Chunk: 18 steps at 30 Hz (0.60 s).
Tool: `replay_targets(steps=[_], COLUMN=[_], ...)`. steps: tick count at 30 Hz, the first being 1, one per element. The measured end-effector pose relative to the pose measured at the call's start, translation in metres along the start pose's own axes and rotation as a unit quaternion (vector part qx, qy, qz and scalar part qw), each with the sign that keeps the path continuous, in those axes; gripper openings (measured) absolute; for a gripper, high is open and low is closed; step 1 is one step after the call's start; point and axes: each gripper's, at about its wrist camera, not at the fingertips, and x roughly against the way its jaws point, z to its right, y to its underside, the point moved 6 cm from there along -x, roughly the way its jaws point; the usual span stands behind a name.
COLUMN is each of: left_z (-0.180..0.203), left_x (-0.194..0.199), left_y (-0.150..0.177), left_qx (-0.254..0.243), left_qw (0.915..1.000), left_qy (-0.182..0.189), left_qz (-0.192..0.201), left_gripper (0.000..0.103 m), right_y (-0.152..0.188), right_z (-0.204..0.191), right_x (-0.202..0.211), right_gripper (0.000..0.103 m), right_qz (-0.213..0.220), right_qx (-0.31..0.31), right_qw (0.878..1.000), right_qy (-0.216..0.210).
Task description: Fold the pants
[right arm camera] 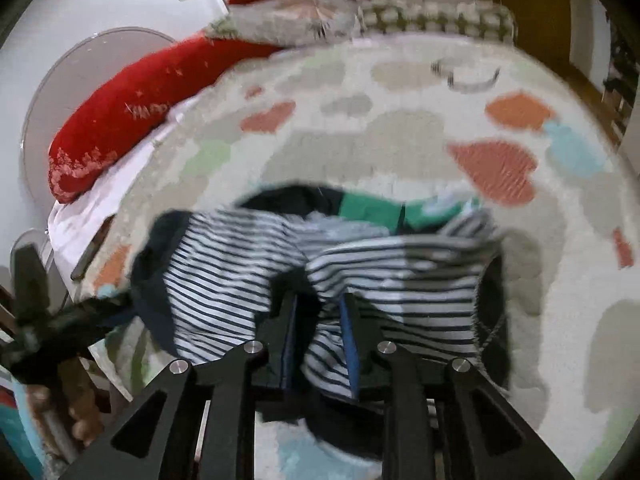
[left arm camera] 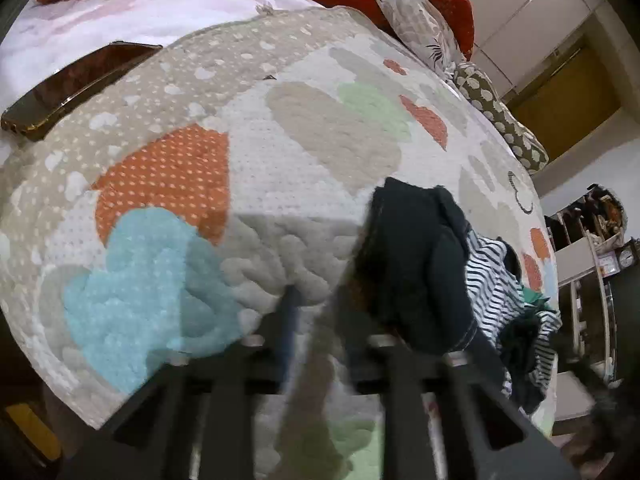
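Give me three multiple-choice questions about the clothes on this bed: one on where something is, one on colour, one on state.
1. Where is the green cloth?
A. On the red pillow
B. In the pile, just beyond the striped garment
C. Spread alone across the quilt

2. What colours are the garment's stripes?
A. Red and yellow
B. Green and orange
C. Dark and white

3. What state is the striped garment in?
A. Crumpled in a heap
B. Folded into a neat square
C. Hanging on a hanger

Answers:
1. B, since the green shows directly behind the stripes in the right wrist view.
2. C, since narrow dark bands alternate with white.
3. A, since its cloth bunches and wrinkles unevenly on the quilt.
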Motion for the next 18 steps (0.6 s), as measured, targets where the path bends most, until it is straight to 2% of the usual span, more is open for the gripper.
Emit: replay_targets(steps=[2, 5, 8, 11, 15, 16, 18], left_z=[-0.008, -0.019, -0.026, -0.03, -0.029, -0.029, -0.027], left_x=[0.002, 0.008, 0.02, 0.035, 0.047, 0.048, 0.049], left_y=[0.0, 0.003, 0.007, 0.013, 0.02, 0.021, 0.024], left_qx=[0.027, 0.053, 0.057, 0.049, 0.035, 0.033, 0.029], left_qw=[0.9991, 0.9964, 0.9953, 0.9955, 0.9956, 0.9952, 0.9943], left_qy=[0.033, 0.066, 0.078, 0.08, 0.08, 0.085, 0.097], left_qz=[-0.001, -0.006, -0.004, 0.014, 0.033, 0.034, 0.033], left_gripper=[0.013, 0.013, 0.016, 0.025, 0.042, 0.044, 0.049], right_y=[-0.008, -0.02, -0.033, -0.041, -0.038, -0.033, -0.024], right_z=[-0.015, -0.051, -0.093, -0.132, -0.174, -0.18, -0.184], right_x=[0.014, 0.018, -0.001, -0.034, -0.092, -0.108, -0.13], right_gripper=[0.027, 0.053, 0.06, 0.062, 0.066, 0.067, 0.071], right_qz=[0.014, 0.003, -0.028, -0.069, -0.161, -0.189, -0.215], right_qx=[0.024, 0.057, 0.087, 0.115, 0.16, 0.171, 0.192], right_qw=[1.0, 0.998, 0.995, 0.99, 0.974, 0.967, 0.957], right_qy=[0.003, -0.019, -0.039, -0.05, -0.015, -0.002, 0.041])
